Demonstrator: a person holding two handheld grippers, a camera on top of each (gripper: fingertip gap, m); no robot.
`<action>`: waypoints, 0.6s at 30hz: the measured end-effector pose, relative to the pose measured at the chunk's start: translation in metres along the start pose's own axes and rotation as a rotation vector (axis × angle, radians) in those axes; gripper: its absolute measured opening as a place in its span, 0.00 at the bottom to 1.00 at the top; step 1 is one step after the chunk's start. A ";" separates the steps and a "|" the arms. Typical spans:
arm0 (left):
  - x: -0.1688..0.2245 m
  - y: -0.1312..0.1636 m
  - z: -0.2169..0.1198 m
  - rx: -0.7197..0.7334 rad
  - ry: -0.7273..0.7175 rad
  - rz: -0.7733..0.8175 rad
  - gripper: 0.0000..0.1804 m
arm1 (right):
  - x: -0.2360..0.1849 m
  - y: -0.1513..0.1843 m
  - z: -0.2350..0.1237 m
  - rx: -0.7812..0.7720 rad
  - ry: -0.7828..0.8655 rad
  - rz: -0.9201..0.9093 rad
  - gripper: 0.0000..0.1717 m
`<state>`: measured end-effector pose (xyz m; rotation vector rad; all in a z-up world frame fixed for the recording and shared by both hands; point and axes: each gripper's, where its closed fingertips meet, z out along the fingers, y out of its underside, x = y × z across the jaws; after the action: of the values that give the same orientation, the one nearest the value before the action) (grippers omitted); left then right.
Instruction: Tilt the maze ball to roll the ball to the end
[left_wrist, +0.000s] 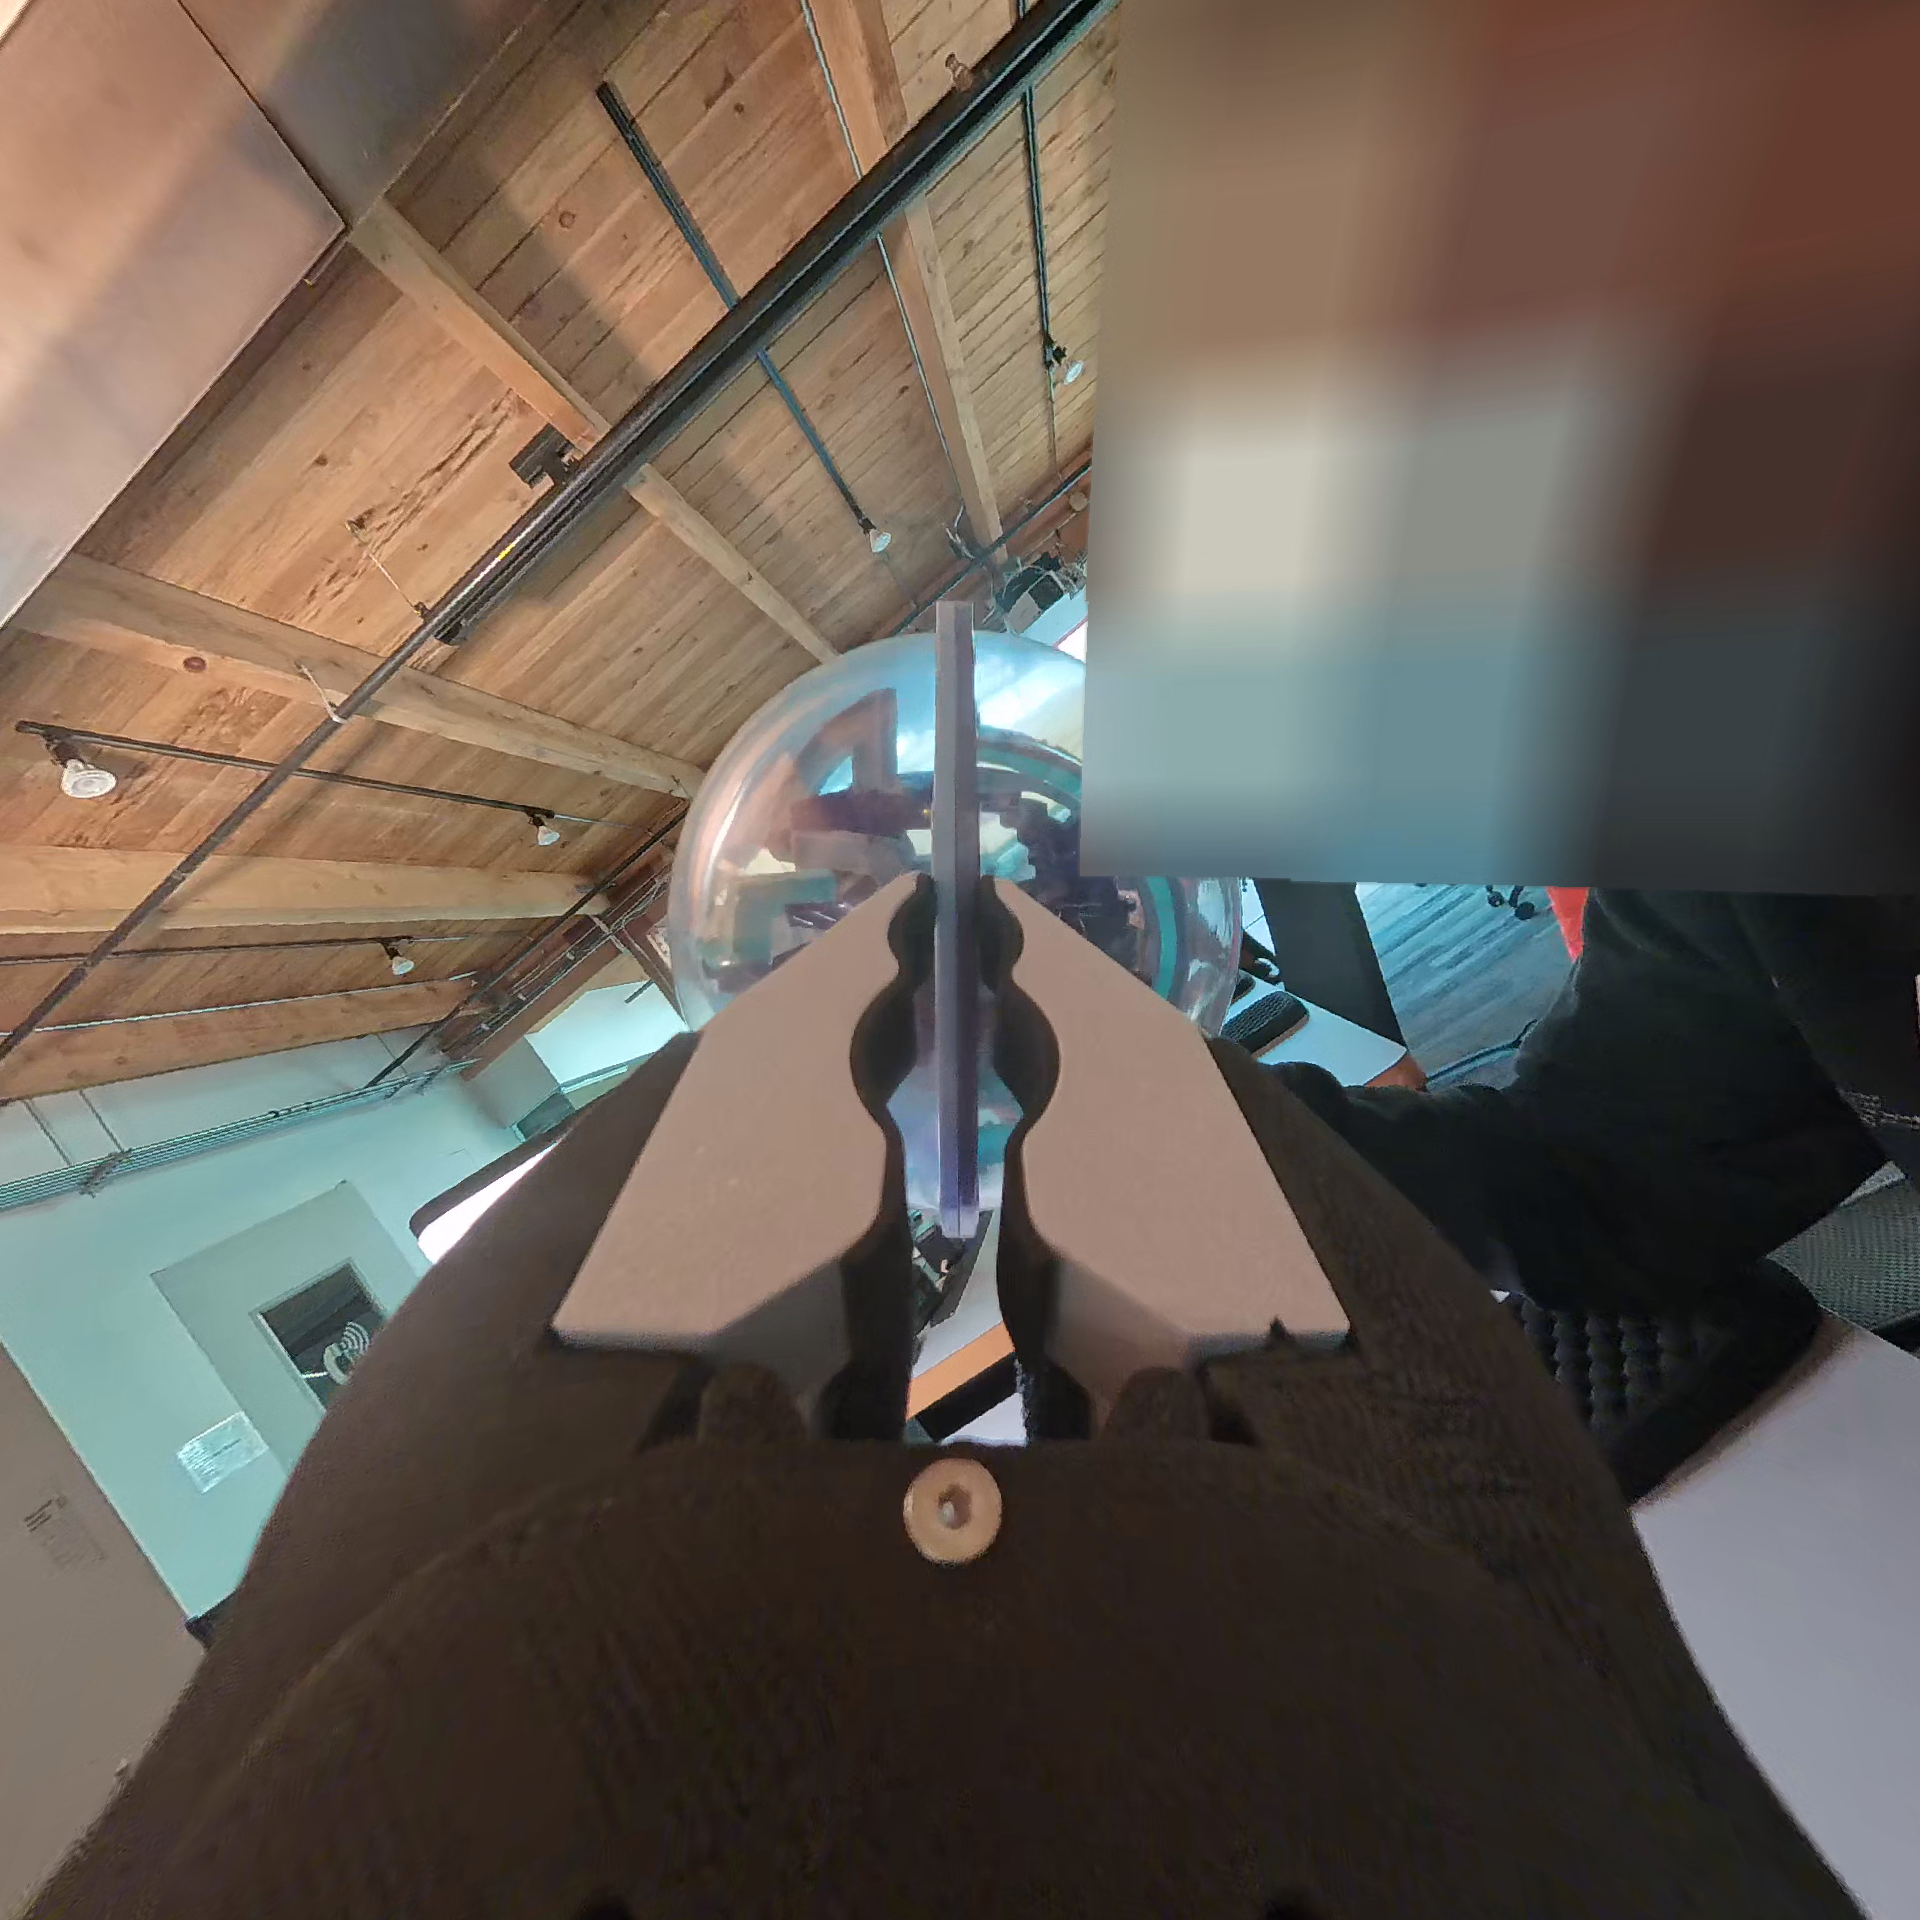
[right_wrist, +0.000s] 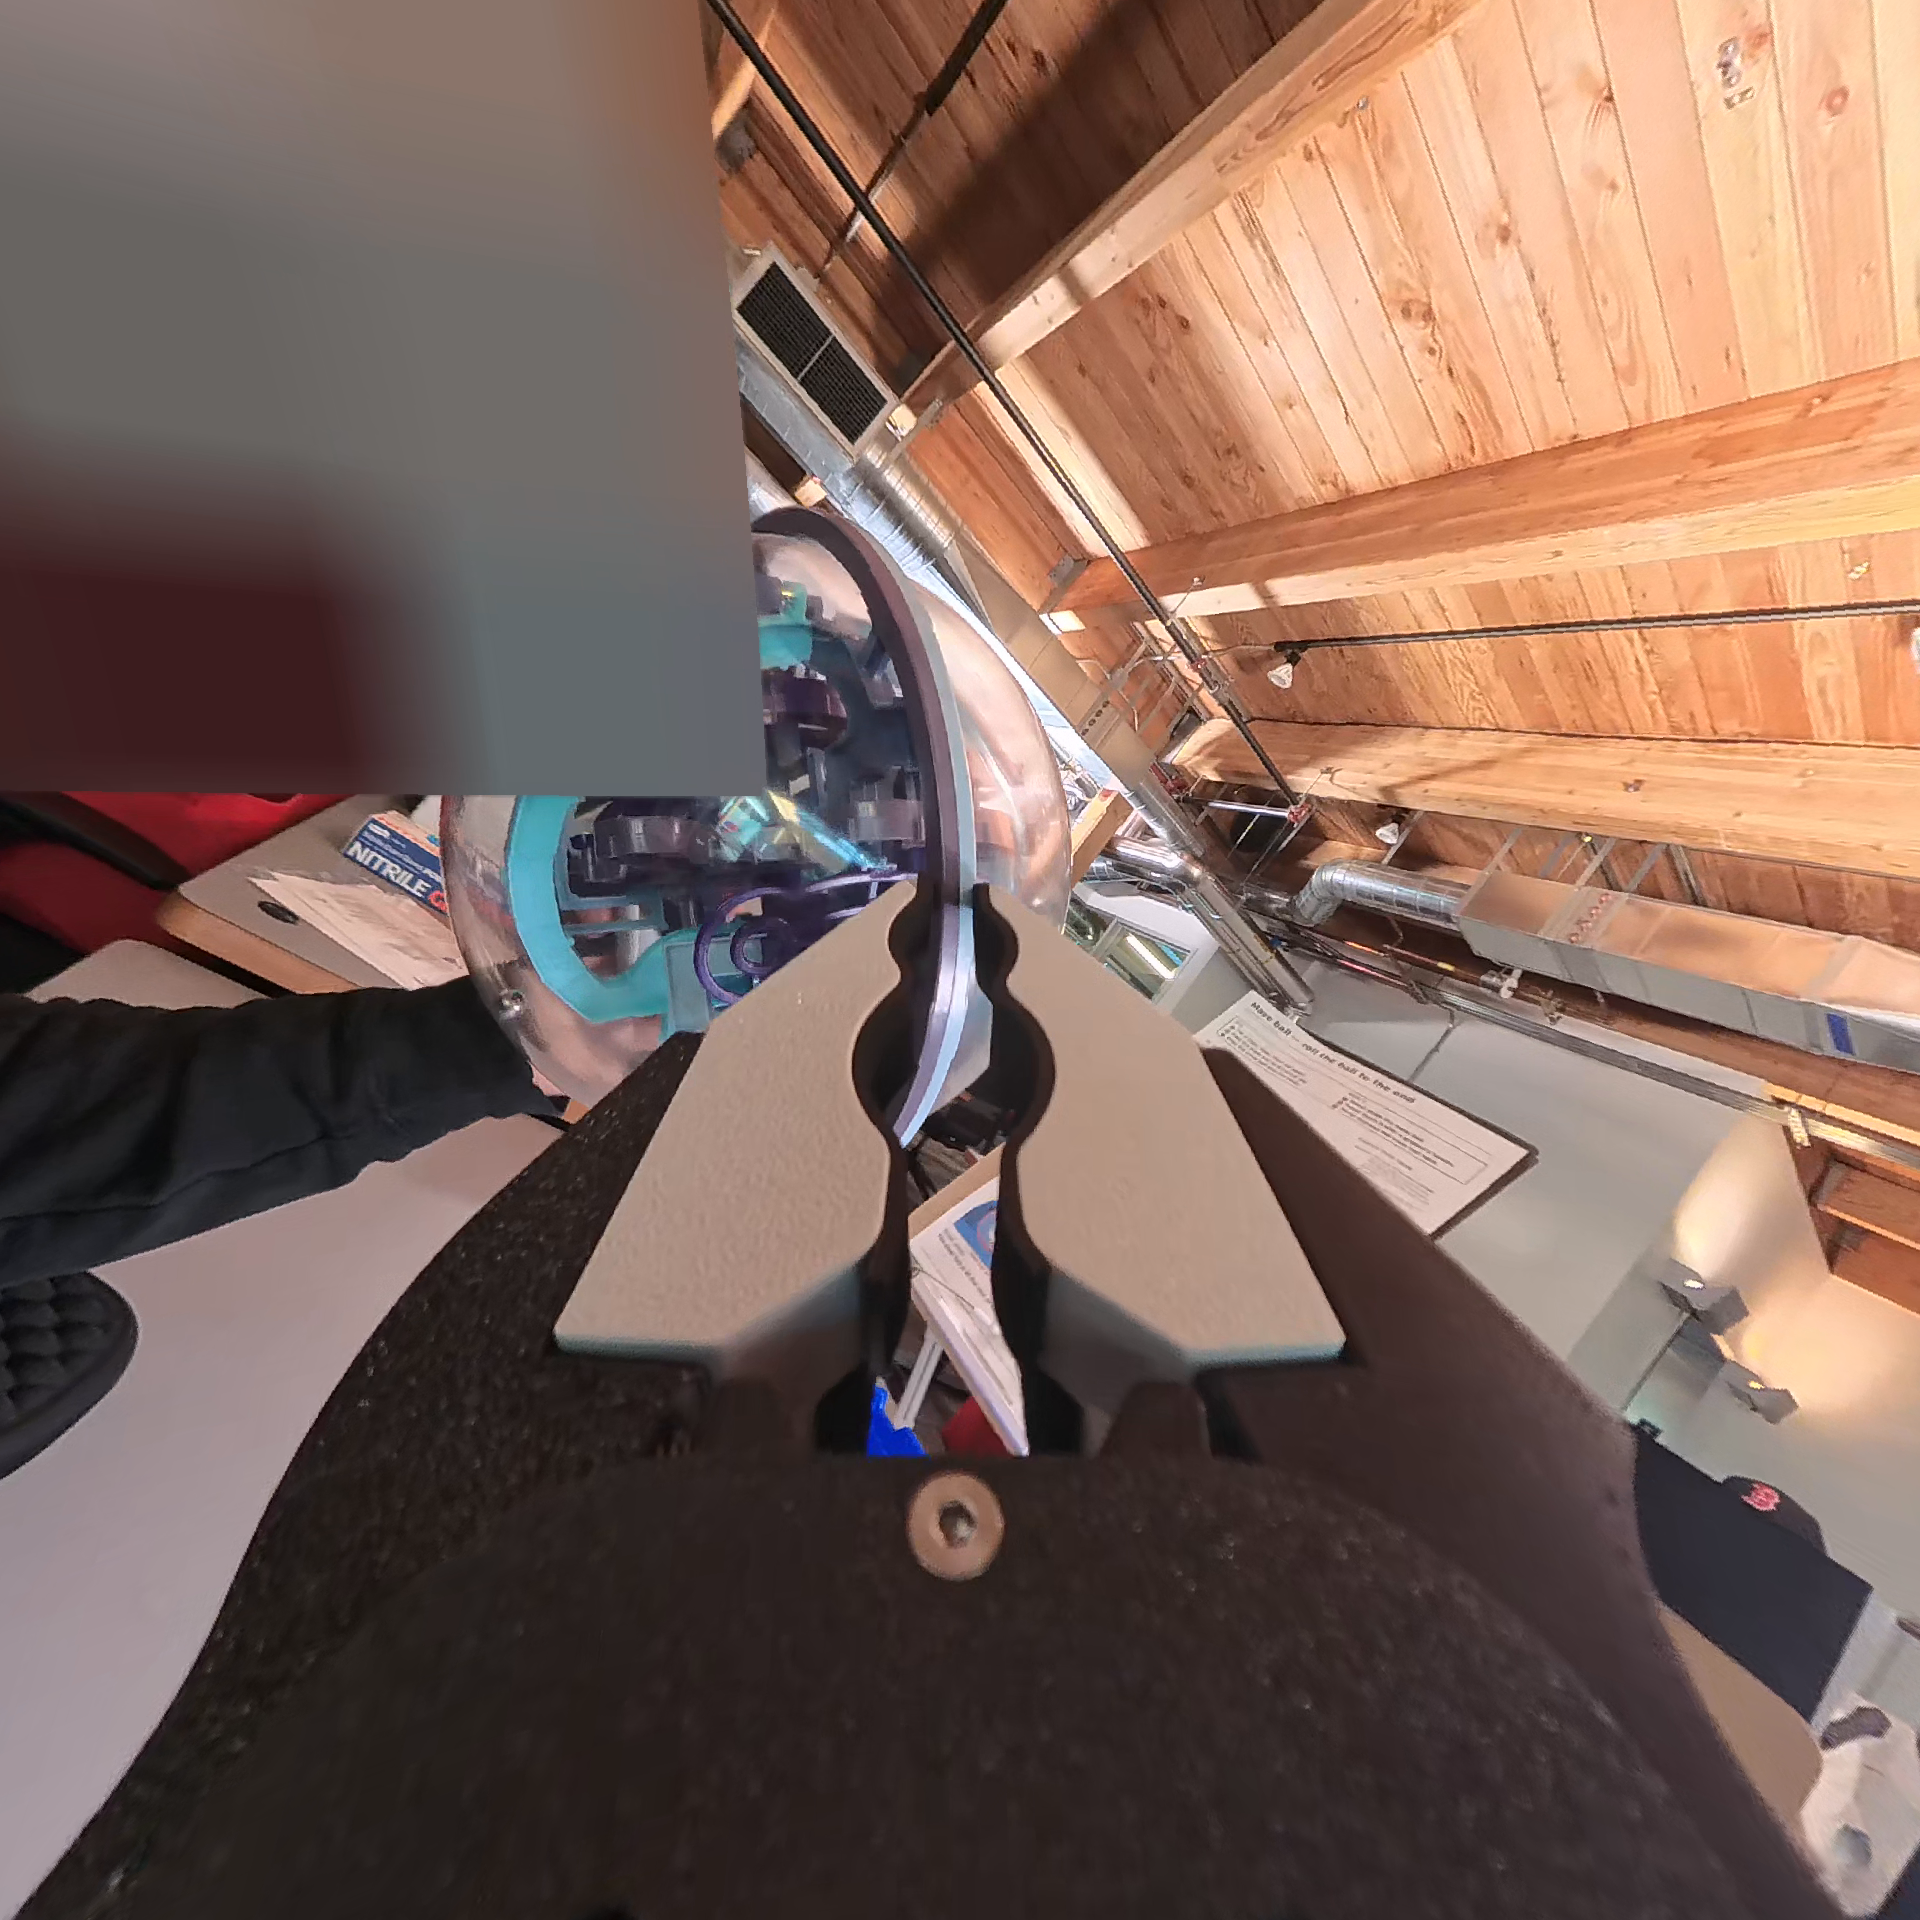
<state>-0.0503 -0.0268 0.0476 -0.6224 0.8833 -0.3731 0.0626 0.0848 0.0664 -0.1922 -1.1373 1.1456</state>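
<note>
Left gripper (left_wrist: 958, 894): its tan fingers (left_wrist: 831, 997) are closed on the flat purple equator ring (left_wrist: 954, 831) of the maze ball (left_wrist: 810, 831); both tips press the ring's faces, with the ring running edge-on down the slot between them.
Why the ring: judged from the shape, the clear globe is smooth and round with nothing to pinch, so the thin rim is the only flat grip.
Maze ball position: lifted off the desk and raised toward the wooden ceiling (left_wrist: 416, 416), held between the two tools; teal and purple tracks show through the shell.
Small ball: a small metallic bead (right_wrist: 511, 1003) sits against the shell near the teal track in the right wrist view; whether it is the rolling ball, I cannot tell.
Right gripper (right_wrist: 948, 894): likewise clamped on the same ring (right_wrist: 940, 727), here seen curving away, tips tight on both faces.
Why two grips: holding the rim at two places likely lets the globe be tilted about several axes without slipping.
Surroundings: a dark sleeve (right_wrist: 208, 1101) crosses the white desk (right_wrist: 208, 1455); a printed sheet (right_wrist: 1371, 1122) lies to the right.
</note>
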 end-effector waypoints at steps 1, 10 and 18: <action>0.000 0.001 -0.001 0.005 0.001 -0.003 0.03 | 0.000 -0.001 0.000 -0.002 0.003 -0.010 0.02; 0.000 0.020 -0.003 -0.057 0.012 0.013 0.03 | 0.002 -0.013 -0.001 0.004 0.042 -0.048 0.02; -0.007 0.041 -0.002 -0.091 -0.019 -0.058 0.03 | 0.012 -0.012 -0.003 -0.052 0.102 -0.063 0.01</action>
<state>-0.0541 0.0081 0.0242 -0.7360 0.8693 -0.3804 0.0719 0.0900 0.0800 -0.2508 -1.0767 1.0400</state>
